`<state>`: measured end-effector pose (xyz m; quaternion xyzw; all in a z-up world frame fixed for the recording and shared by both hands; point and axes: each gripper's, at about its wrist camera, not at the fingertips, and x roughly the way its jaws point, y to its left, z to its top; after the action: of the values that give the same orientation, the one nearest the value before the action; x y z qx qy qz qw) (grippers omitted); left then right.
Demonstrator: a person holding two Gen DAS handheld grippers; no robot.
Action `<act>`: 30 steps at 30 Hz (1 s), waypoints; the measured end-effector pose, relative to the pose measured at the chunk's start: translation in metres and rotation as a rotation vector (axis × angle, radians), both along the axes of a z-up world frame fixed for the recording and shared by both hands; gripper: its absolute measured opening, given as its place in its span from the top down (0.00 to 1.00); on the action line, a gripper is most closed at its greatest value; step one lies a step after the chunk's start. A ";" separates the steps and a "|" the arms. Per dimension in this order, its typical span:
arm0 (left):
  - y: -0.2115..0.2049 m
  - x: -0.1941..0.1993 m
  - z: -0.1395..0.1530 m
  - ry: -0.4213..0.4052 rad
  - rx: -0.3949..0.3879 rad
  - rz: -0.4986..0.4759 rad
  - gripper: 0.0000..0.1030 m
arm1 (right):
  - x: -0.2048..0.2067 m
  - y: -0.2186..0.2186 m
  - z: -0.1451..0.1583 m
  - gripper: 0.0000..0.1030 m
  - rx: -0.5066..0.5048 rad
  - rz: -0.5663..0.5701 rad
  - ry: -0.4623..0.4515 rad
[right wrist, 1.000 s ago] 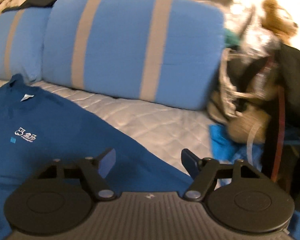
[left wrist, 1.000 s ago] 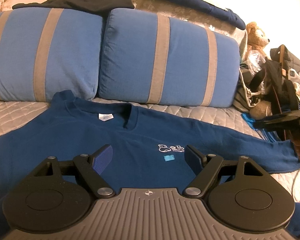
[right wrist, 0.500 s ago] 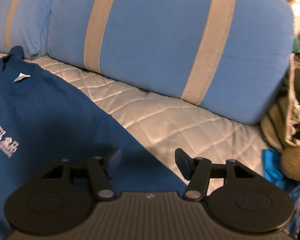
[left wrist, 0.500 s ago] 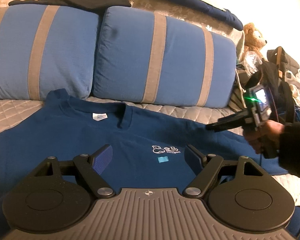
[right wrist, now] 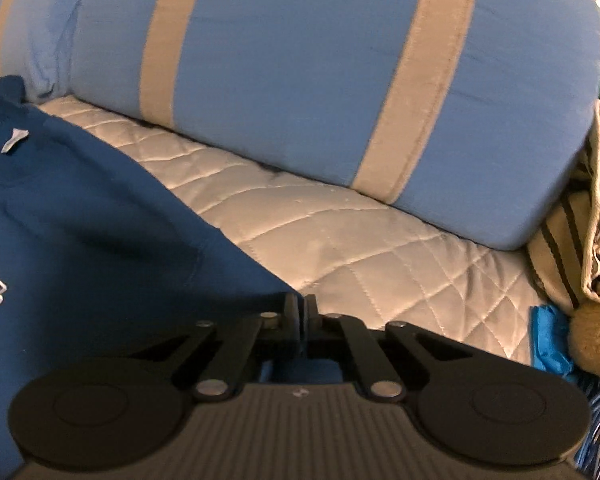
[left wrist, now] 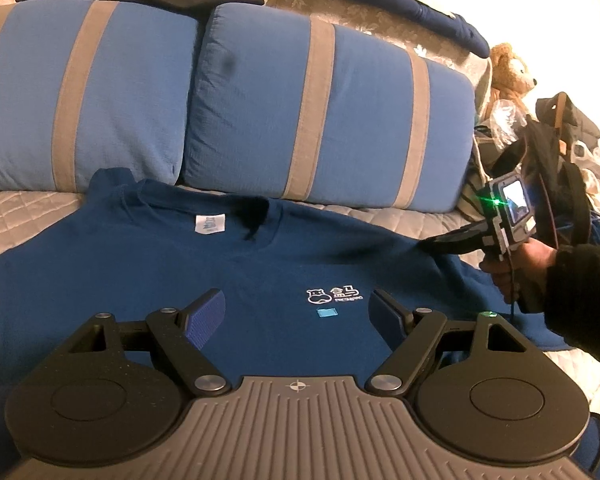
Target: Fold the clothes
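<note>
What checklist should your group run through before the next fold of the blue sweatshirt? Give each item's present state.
1. Right tool shut on the sweatshirt's upper sleeve edge: ok.
2. Left tool gripping cloth: not ok, open above the chest.
3. Body lying flat, logo up: ok.
4. Both layers of the sleeve pinched: cannot tell.
5. Pillows clear of the sleeve's path: ok.
6. Far sleeve spread out: cannot tell, out of view.
</note>
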<state>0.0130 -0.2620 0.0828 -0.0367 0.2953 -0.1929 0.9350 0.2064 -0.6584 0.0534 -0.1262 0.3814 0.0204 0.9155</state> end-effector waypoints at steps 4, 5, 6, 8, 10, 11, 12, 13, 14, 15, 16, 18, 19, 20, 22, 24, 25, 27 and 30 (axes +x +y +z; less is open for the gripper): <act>0.001 -0.001 0.000 -0.003 -0.004 0.001 0.23 | 0.003 -0.003 0.002 1.00 -0.008 -0.029 -0.013; 0.001 -0.002 0.000 -0.005 -0.005 0.001 0.23 | 0.003 -0.003 0.002 1.00 -0.017 -0.040 -0.020; 0.001 -0.003 -0.001 -0.007 -0.005 0.000 0.23 | 0.005 -0.003 0.001 1.00 -0.029 -0.053 -0.028; 0.001 -0.005 -0.001 -0.013 -0.007 -0.002 0.23 | 0.008 -0.007 0.002 1.00 -0.028 -0.085 -0.032; 0.001 -0.006 -0.001 -0.015 -0.011 -0.005 0.23 | 0.008 -0.008 0.003 1.00 -0.029 -0.099 -0.029; 0.001 -0.006 -0.001 -0.017 -0.016 -0.007 0.23 | 0.008 -0.007 0.004 0.99 -0.032 -0.099 -0.026; 0.002 -0.006 -0.001 -0.019 -0.021 -0.010 0.23 | 0.006 -0.003 0.007 0.90 -0.031 -0.087 -0.019; 0.002 -0.006 0.000 -0.021 -0.026 -0.012 0.23 | 0.004 0.002 0.012 0.79 -0.027 -0.069 -0.011; 0.003 -0.007 0.000 -0.026 -0.031 -0.015 0.23 | 0.002 0.006 0.016 0.66 -0.023 -0.050 -0.003; 0.004 -0.007 0.001 -0.033 -0.035 -0.014 0.23 | -0.002 0.012 0.022 0.55 -0.031 -0.031 -0.006; 0.004 -0.007 0.002 -0.039 -0.038 -0.012 0.23 | -0.008 0.019 0.031 0.46 -0.045 -0.015 -0.022; 0.005 -0.009 0.003 -0.051 -0.046 -0.008 0.23 | -0.022 0.031 0.057 0.07 -0.034 0.001 -0.067; 0.006 -0.010 0.004 -0.058 -0.049 -0.006 0.23 | -0.029 0.036 0.069 0.03 -0.024 0.009 -0.091; 0.006 -0.012 0.004 -0.064 -0.052 -0.003 0.23 | -0.037 0.041 0.083 0.02 -0.011 0.017 -0.111; 0.007 -0.014 0.006 -0.083 -0.056 0.000 0.23 | -0.053 0.052 0.109 0.00 0.011 0.032 -0.142; 0.010 -0.018 0.009 -0.110 -0.055 0.010 0.23 | -0.069 0.062 0.132 0.00 0.022 0.047 -0.178; 0.011 -0.020 0.009 -0.116 -0.056 0.017 0.23 | -0.078 0.068 0.145 0.00 0.031 0.057 -0.198; 0.014 -0.023 0.011 -0.129 -0.057 0.032 0.23 | -0.094 0.074 0.165 0.00 0.047 0.075 -0.204; 0.024 -0.030 0.018 -0.142 -0.073 0.059 0.23 | -0.117 0.082 0.192 0.00 0.069 0.101 -0.201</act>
<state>-0.0166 -0.2383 0.1009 -0.0655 0.2199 -0.1779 0.9569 0.0899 -0.5761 0.2452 -0.1151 0.2797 0.0670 0.9508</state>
